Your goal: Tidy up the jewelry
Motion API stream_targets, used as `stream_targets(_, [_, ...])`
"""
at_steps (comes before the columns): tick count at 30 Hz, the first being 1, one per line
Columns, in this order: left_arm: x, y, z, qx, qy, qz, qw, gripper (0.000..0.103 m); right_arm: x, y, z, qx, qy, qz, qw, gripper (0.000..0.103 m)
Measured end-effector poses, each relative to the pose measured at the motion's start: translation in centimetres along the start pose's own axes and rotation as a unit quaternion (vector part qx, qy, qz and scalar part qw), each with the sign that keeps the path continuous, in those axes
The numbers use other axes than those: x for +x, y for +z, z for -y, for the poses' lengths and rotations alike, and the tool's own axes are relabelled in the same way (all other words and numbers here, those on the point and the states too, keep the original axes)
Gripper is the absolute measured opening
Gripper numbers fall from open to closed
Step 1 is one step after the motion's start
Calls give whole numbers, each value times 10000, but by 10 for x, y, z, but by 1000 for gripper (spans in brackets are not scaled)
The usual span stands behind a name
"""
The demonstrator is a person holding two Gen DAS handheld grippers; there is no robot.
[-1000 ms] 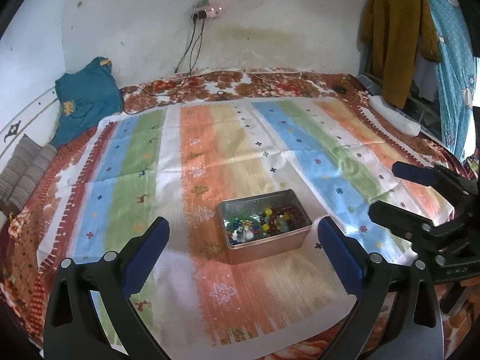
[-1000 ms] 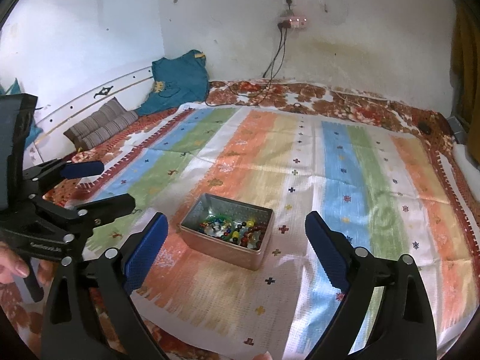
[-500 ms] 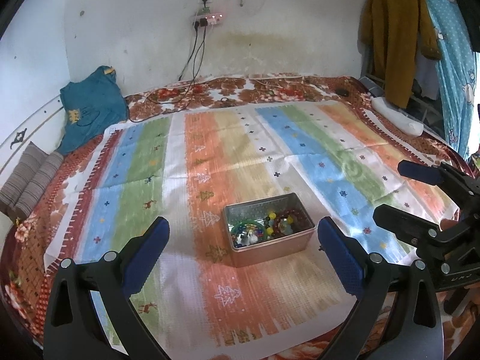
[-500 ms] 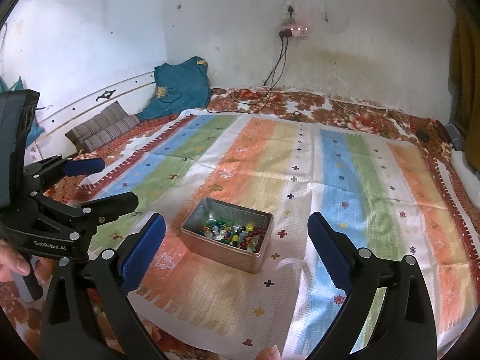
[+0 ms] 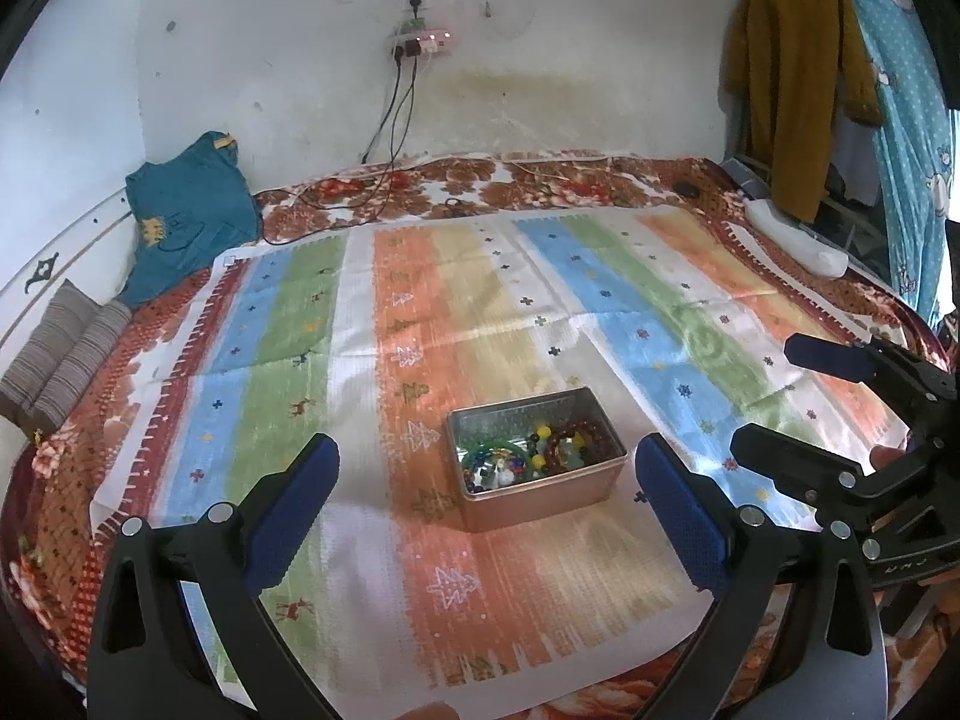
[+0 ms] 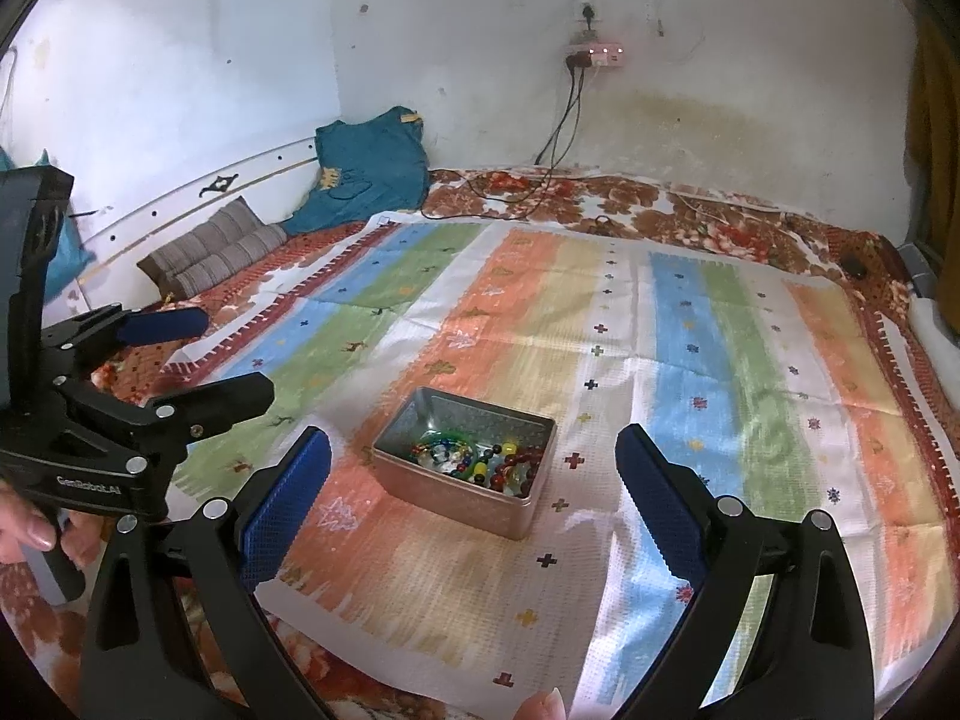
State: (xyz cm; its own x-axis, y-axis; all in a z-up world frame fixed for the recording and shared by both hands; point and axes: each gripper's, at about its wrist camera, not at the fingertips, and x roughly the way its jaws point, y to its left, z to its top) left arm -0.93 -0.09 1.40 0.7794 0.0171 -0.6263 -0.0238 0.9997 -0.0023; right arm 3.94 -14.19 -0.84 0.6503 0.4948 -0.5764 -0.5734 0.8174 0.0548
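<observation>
Both grippers have drawn back and risen a little, so the tin [image 5: 537, 459] now sits slightly farther ahead of them on the cloth [image 5: 420, 312].

The left gripper [image 5: 486, 507] is spread wide and empty, its blue pads either side of the tin without touching it. The right gripper [image 6: 474, 501] is likewise wide and empty, just right of the tin. The tin stands open on the orange stripe of the cloth, which covers the bed [image 5: 540, 180]. Beads [image 5: 528, 453] of many colours lie heaped inside the tin. Beyond the tin, a teal garment [image 5: 180, 216] leans in the bed's far left corner.
</observation>
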Motion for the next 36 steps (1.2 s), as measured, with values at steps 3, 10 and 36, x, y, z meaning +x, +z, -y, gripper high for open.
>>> stream_targets(3, [0, 1, 0, -20, 34, 14, 10000, 97, 1, -2, -1, -15, -13, -50, 10000, 97])
stream_targets(10, [-4, 1, -3, -140, -49, 137, 9998, 97, -2, -5, -5, -52, -13, -5, 10000, 97])
stream_targets(36, [-9, 2, -1, -77, -10, 316, 9995, 97, -11, -3, 0, 66, 73, 178, 9998, 97])
